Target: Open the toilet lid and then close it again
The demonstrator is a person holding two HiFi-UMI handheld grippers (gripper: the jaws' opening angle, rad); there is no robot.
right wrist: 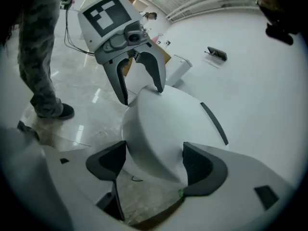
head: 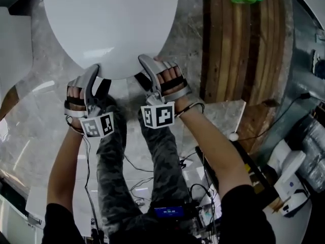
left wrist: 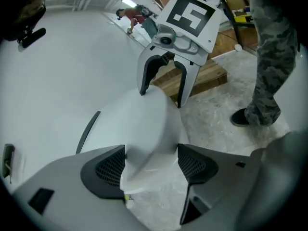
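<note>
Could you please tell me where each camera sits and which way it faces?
Head view: on the person's head, facing steeply down at the toilet lid; forearms, legs, left gripper, right gripper show.
Left gripper view: on the left gripper, looking along its open fingers at the lid's rim; a leg shows.
Right gripper view: on the right gripper, likewise; a leg too.
Both gripper views share the lid.

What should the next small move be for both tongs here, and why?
Probably draw both back off the rim. The toilet lid lies flat down, and the left tongs and right tongs stand open around its front edge, pads not pressing, so nothing is held. If the lid had yet to be raised, closing on the rim would come instead.
</note>
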